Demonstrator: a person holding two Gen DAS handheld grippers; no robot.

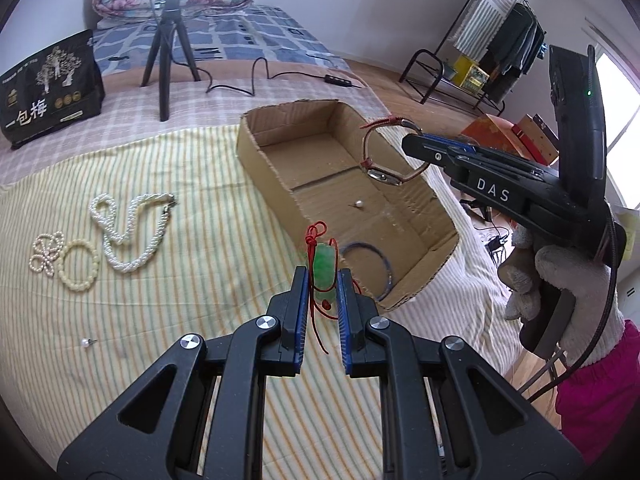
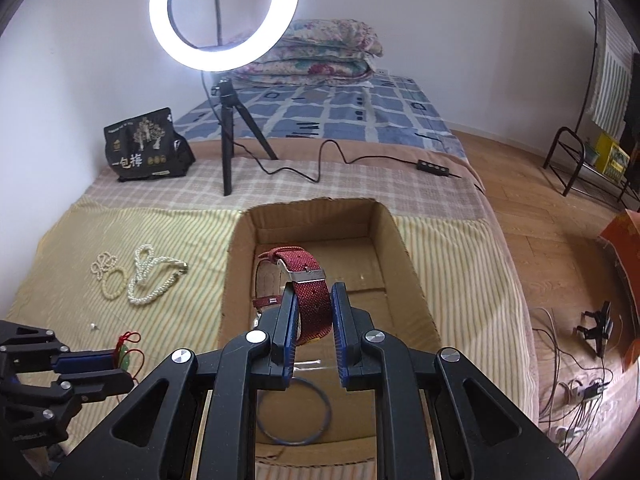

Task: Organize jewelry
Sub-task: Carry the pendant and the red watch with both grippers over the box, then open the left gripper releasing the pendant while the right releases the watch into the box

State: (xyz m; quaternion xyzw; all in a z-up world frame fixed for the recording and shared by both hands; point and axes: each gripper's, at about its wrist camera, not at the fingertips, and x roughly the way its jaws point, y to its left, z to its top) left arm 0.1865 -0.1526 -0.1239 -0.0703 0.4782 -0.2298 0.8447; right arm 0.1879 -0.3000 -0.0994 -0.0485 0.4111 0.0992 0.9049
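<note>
My left gripper (image 1: 322,276) is shut on a green jade pendant (image 1: 325,268) with a red cord, held above the striped cloth just left of the cardboard box (image 1: 256,148). My right gripper (image 2: 312,296) is shut on the strap of a red watch (image 2: 310,280) and holds it over the box (image 2: 404,248); the watch (image 1: 382,174) hangs inside the box's right side. In the box lie a blue bangle (image 1: 376,264) and a pearl earring (image 1: 359,204). On the cloth lie a pearl necklace (image 1: 132,232), a bead bracelet (image 1: 78,266), a small pearl loop piece (image 1: 46,254) and a pearl stud (image 1: 85,343).
A ring light on a tripod (image 2: 228,136) stands behind the box with its cable and switch (image 2: 434,168) on the bed. A black snack bag (image 2: 146,148) stands at the back left. Folded quilts (image 2: 320,52) lie by the wall. The bed edge and wooden floor are to the right.
</note>
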